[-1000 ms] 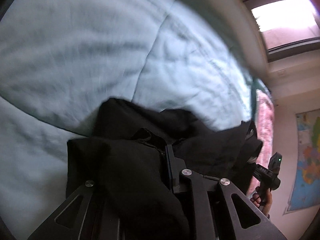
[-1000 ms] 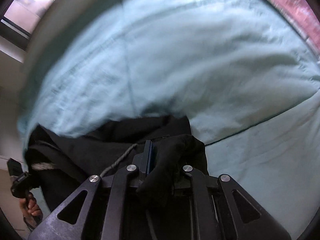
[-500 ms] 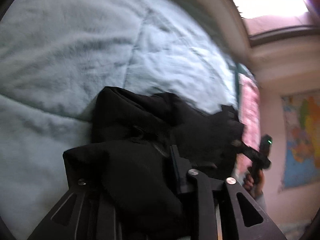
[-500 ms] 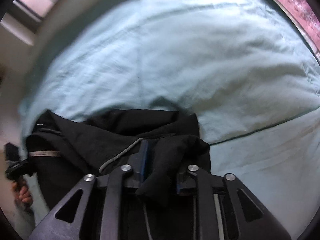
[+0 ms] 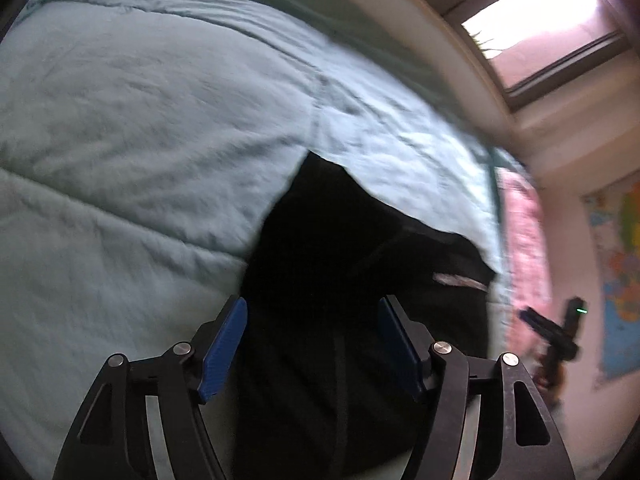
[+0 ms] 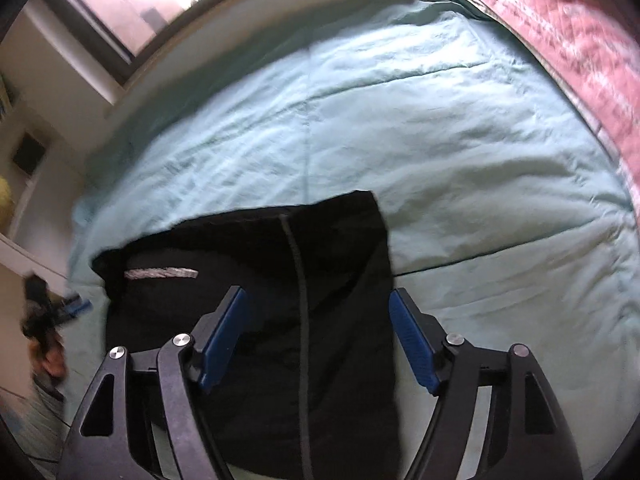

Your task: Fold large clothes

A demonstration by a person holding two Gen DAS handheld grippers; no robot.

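While the folded black garment [image 6: 256, 320] lies flat on the pale green quilt [image 6: 440, 140] of the bed, the left tool [image 5: 312, 344] and right tool [image 6: 318, 336] hang above it, jaws parting, blue pads clear of the cloth.

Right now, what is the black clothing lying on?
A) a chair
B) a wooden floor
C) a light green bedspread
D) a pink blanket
C: the black clothing lies flat on the light green bedspread, which shows on either side of it and beyond it; the pink blanket is off at the far edge.
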